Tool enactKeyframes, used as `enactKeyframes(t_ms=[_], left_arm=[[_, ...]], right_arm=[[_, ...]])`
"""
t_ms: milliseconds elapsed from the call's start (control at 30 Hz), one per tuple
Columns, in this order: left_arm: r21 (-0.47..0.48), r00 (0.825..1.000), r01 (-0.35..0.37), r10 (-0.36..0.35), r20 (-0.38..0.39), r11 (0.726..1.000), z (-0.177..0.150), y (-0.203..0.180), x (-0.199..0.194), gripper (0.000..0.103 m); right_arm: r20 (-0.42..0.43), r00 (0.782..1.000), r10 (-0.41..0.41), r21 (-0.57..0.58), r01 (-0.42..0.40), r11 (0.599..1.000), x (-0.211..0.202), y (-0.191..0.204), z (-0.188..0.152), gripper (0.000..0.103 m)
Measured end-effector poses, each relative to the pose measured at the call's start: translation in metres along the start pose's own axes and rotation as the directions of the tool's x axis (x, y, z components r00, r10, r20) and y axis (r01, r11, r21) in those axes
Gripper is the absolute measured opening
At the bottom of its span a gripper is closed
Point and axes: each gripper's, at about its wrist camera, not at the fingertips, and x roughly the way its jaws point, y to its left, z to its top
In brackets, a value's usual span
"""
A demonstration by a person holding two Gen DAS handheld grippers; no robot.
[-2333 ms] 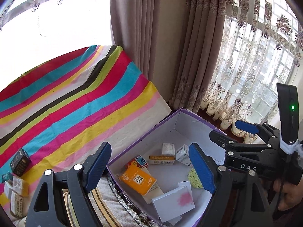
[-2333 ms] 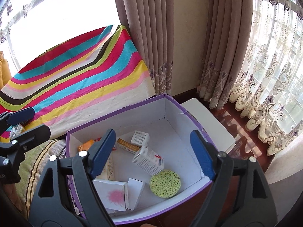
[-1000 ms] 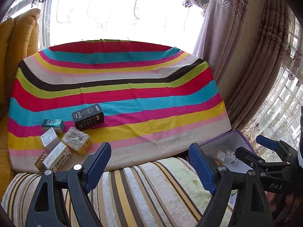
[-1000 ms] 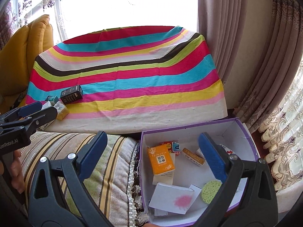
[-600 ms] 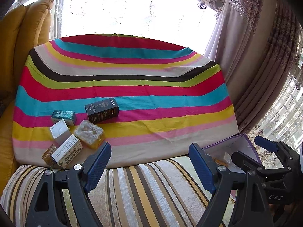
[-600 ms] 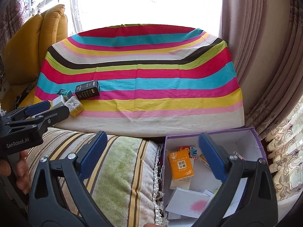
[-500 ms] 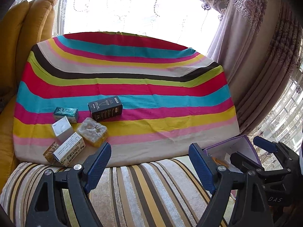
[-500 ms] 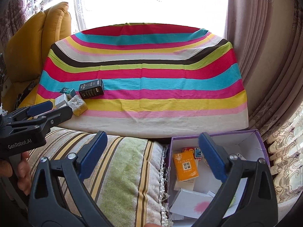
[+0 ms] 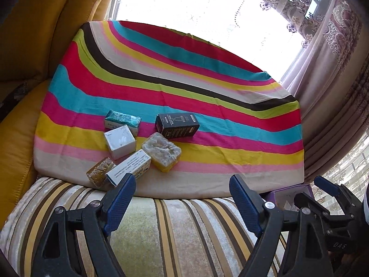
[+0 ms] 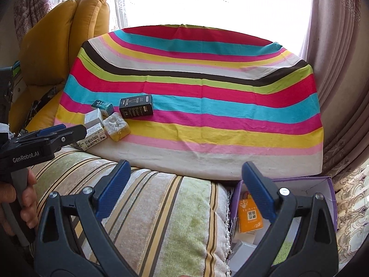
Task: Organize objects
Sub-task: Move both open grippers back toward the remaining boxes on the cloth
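At the left of the left wrist view, a cluster of small items sits on the striped cloth in the middle-left of the frame: a teal box, a white cube box just below it, an amber wrapped block at the cloth's near edge, a long white printed box touching it, a yellow sponge-like block and, furthest right, a black box lying on its side. The left gripper hangs over the striped cushion at the bottom of the frame, jaws wide apart and holding nothing. In the lower right corner, behind the right gripper, only a corner of the purple box shows — its contents are mostly hidden there. The right wrist view shows more: at the lower right the purple box stands open beside the cushion, white inside, holding an orange packet, a few white boxes under it, and a patch of something green at the bottom edge — too cut off to name. The right gripper hovers at the bottom centre, jaws spread apart and empty. A hand grips the left gripper's handle at the far left.
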Motion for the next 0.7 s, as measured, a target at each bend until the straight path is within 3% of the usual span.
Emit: enactKeyframes(t_ms=[200,533,700], left_arm=[[-0.043,0.999,-0.037,0.037,-0.008,0.998,0.002,0.027,-0.002,0.083],[-0.144,0.993,-0.089,0.077,-0.089,0.985,-0.001,0.071,0.010,0.077],[-0.127,0.987,-0.096,0.078,-0.142,0.987,-0.003,0.074,0.021,0.075]], right_arm=[[-0.005,1.000,0.029,-0.056,-0.030,0.998,0.011,0.022,0.009,0.098],[-0.047,0.996,0.073,-0.149,-0.079,0.986,0.038,0.057,0.022,0.098],[-0.083,0.992,0.100,-0.190,-0.114,0.975,0.058,0.074,0.028,0.098]])
